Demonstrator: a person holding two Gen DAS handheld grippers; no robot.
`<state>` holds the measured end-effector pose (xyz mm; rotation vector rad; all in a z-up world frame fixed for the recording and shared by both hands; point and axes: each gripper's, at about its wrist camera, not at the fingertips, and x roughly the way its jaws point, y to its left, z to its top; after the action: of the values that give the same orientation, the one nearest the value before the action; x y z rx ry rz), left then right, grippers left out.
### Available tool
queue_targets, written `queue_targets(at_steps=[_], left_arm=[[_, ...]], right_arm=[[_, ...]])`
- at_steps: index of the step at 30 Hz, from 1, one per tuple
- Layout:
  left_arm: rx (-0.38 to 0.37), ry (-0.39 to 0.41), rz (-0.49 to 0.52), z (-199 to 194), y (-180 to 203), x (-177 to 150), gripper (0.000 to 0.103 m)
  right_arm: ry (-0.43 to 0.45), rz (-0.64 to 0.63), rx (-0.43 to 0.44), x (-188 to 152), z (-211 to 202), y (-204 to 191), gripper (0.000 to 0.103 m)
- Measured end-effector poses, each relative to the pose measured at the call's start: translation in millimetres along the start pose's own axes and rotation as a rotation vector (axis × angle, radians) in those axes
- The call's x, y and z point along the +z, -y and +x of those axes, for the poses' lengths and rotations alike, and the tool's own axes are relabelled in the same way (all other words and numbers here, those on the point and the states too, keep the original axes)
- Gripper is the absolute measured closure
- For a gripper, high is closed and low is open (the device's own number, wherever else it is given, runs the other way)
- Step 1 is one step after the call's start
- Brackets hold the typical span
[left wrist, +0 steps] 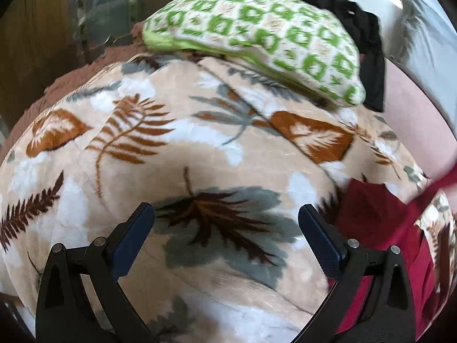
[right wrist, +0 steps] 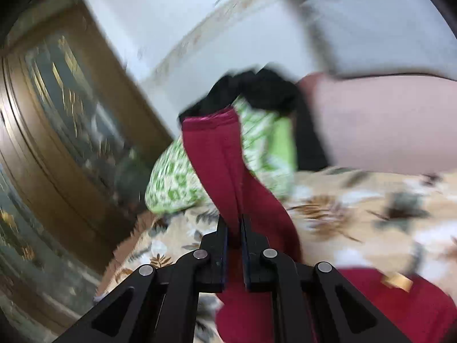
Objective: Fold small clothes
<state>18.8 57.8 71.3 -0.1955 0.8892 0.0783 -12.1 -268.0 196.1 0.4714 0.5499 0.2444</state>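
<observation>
1. My right gripper [right wrist: 234, 224] was clenched on a red garment [right wrist: 217, 154], its two fingers pressed together on a bunched fold of the cloth. One end of the garment rose up past the fingertips; the rest trailed down to the blanket [right wrist: 357, 214] near my side.

2. My left gripper [left wrist: 225, 228] was released, its jaws wide apart and holding nothing, and it hung over the leaf-print blanket [left wrist: 171, 143].

3. In the left wrist view the red garment [left wrist: 371, 220] lay at the right side of the blanket, just beside the left gripper's right finger, with a strip of it blurred and slanting upward.

4. I judged the cloth light, soft and limp: it draped and creased where pinched, so it would sag from one grip. It looked like thin knit, not slippery, and not fragile.

5. I judged the hemmed edge at its upper end the best second hold, so that both grippers could spread it flat.

6. The middle of the blanket in front of the left gripper offered open room for laying it out.

7. At the far edge of the blanket sat a green-patterned pillow [left wrist: 257, 34] with a black garment [left wrist: 362, 40] behind it, touching it. I meant to keep the fold short of these.

8. The blanket's left edge dropped off toward a wooden cabinet [right wrist: 65, 131], so I judged there was less room on that side.
</observation>
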Motion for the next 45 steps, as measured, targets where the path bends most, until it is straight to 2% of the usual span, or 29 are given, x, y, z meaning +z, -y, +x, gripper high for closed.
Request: queue_targets(at_steps=[2, 4, 6, 9, 10, 12, 13, 14, 17, 18, 20, 21, 24, 28, 30, 31, 33, 34, 35, 36, 38, 40, 43, 45], left_arm=[[-0.031, 0.023, 0.031, -11, 12, -4, 0.002], [-0.059, 0.056, 0.065, -22, 24, -7, 0.002], [-0.072, 0.079, 0.111, -31, 37, -11, 0.002], [-0.112, 0.074, 0.161, -33, 55, -17, 0.002], [-0.124, 0.062, 0.171, -31, 59, -20, 0.002], [-0.146, 0.029, 0.203, -26, 69, -27, 0.002], [-0.151, 0.015, 0.218, -23, 73, -31, 0.002], [-0.15, -0.003, 0.238, -19, 77, -34, 0.002], [-0.14, -0.043, 0.29, -9, 89, -45, 0.002], [-0.115, -0.058, 0.31, -4, 94, -50, 0.002], [-0.077, -0.095, 0.349, 6, 99, -58, 0.002], [-0.056, -0.116, 0.37, 11, 102, -63, 0.002], [-0.032, -0.126, 0.392, 17, 104, -71, 0.002], [-0.031, -0.118, 0.402, 17, 106, -73, 0.002], [-0.033, -0.124, 0.399, 20, 105, -71, 0.002], [-0.038, -0.131, 0.39, 21, 104, -70, 0.002], [-0.048, -0.134, 0.371, 23, 103, -68, 0.002], [-0.047, -0.129, 0.369, 23, 103, -66, 0.002], [-0.049, -0.106, 0.367, 20, 104, -64, 0.002], [-0.05, -0.091, 0.368, 18, 106, -62, 0.002], [-0.061, -0.061, 0.377, 14, 111, -59, 0.002], [-0.066, -0.059, 0.384, 16, 114, -60, 0.002], [-0.07, -0.081, 0.393, 20, 114, -62, 0.002], [-0.092, -0.064, 0.369, 14, 111, -58, 0.002]], right_arm=[[0.005, 0.046, -0.087, -25, -40, 41, 0.096], [-0.037, 0.119, -0.166, -55, -60, 82, 0.096], [-0.083, 0.164, -0.238, -78, -67, 113, 0.096], [-0.204, 0.175, -0.354, -124, -60, 148, 0.096], [-0.251, 0.21, -0.345, -141, -61, 156, 0.095], [-0.274, 0.254, -0.315, -157, -76, 166, 0.089], [-0.279, 0.255, -0.318, -163, -86, 165, 0.083], [-0.282, 0.239, -0.321, -169, -95, 162, 0.082], [-0.251, 0.147, -0.304, -161, -119, 142, 0.078], [-0.232, 0.122, -0.289, -154, -123, 137, 0.076], [-0.186, 0.068, -0.238, -136, -110, 122, 0.059], [-0.177, 0.032, -0.212, -126, -98, 114, 0.057], [-0.229, -0.107, -0.181, -106, -26, 87, 0.056], [-0.366, -0.307, -0.142, -102, 77, 54, 0.056], [-0.39, -0.356, -0.131, -109, 100, 51, 0.056], [-0.415, -0.402, -0.126, -114, 113, 48, 0.057], [-0.466, -0.478, -0.141, -124, 124, 49, 0.081], [-0.483, -0.521, -0.175, -127, 129, 48, 0.099], [-0.465, -0.545, -0.213, -125, 131, 47, 0.103], [-0.439, -0.536, -0.223, -118, 130, 48, 0.103], [-0.342, -0.423, -0.229, -93, 127, 55, 0.103], [-0.298, -0.35, -0.249, -85, 133, 62, 0.103], [-0.372, -0.295, -0.265, -97, 146, 71, 0.103], [-0.382, -0.267, -0.249, -100, 124, 73, 0.102]])
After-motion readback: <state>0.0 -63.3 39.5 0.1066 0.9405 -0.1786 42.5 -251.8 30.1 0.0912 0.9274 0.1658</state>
